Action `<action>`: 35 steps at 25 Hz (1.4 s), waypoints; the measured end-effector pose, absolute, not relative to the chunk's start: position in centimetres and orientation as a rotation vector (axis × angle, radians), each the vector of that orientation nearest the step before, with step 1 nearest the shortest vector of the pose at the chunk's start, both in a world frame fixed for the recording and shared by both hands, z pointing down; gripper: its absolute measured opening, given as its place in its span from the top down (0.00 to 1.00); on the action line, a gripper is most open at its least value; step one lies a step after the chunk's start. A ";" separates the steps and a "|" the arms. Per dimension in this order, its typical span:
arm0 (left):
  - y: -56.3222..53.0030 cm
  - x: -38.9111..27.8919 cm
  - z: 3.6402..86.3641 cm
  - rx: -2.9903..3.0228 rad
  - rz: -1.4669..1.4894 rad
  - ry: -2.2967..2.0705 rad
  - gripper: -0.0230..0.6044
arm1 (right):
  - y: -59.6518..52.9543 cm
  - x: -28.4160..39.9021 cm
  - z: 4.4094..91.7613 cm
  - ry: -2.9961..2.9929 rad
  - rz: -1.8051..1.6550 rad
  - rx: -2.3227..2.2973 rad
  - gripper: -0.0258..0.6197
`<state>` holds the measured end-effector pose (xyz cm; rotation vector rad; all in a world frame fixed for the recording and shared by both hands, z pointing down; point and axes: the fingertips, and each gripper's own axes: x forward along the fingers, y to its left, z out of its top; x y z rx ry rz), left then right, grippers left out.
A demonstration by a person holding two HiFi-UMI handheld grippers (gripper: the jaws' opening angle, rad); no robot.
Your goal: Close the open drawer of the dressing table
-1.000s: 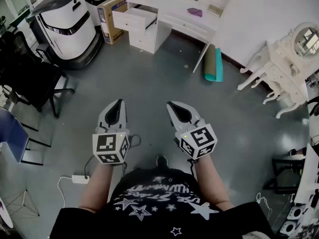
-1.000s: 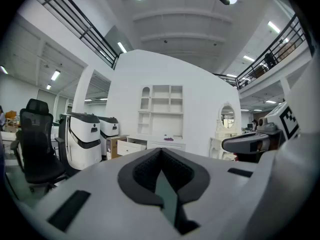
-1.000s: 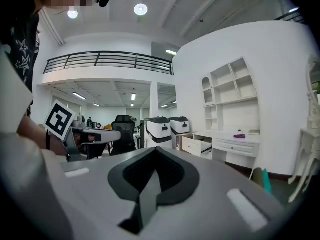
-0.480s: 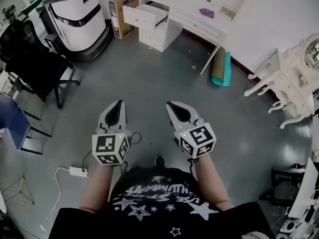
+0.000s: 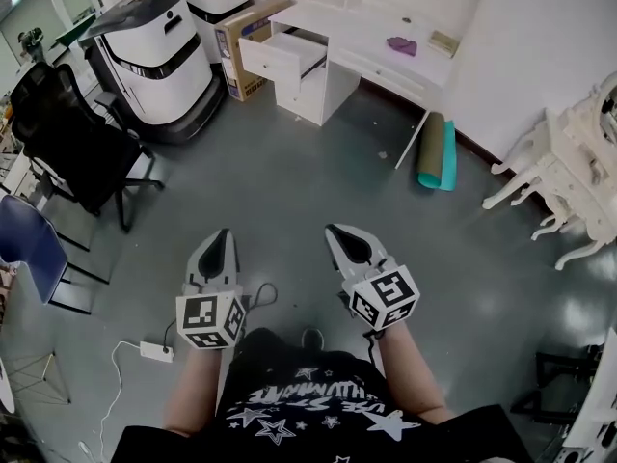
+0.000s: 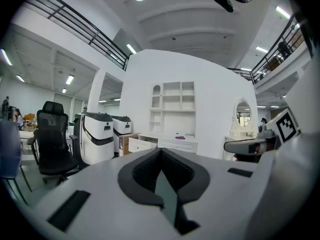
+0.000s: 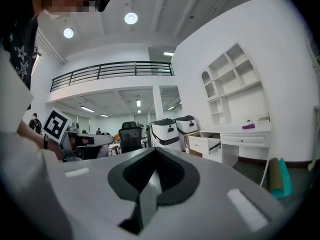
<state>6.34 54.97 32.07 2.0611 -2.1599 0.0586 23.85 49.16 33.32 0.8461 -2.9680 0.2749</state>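
The white dressing table (image 5: 371, 41) stands against the far wall, well ahead of me. Its top drawer (image 5: 273, 57) at the left end is pulled out; it also shows as the drawer (image 6: 141, 144) in the left gripper view and the drawer (image 7: 204, 145) in the right gripper view. My left gripper (image 5: 220, 235) and right gripper (image 5: 337, 230) are held side by side in front of the person's body, far short of the table. Both point toward it, level. Each has its jaws shut with nothing between them.
Two white machines (image 5: 154, 51) and a cardboard box (image 5: 243, 39) stand left of the table. A black office chair (image 5: 72, 133) and a blue chair (image 5: 29, 244) are at the left. Rolled mats (image 5: 439, 152) lean by the table's leg, an ornate white vanity (image 5: 578, 181) is at the right, a power strip (image 5: 154, 351) lies on the floor.
The dressing table has slid right and down in the head view as the person moves toward it. Both grippers sit lower in the picture and stay shut.
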 end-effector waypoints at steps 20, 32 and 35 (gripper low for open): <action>43.0 -1.0 33.9 2.094 0.054 -2.054 0.95 | 36.1 17.5 35.0 -2.860 0.398 1.039 0.96; 34.6 -11.3 33.4 2.123 0.013 -2.008 0.95 | 27.7 7.2 33.8 -2.822 0.342 1.069 0.96; 33.4 -14.1 33.6 2.115 -0.004 -2.002 0.95 | 26.5 4.8 33.9 -2.800 0.327 1.085 0.96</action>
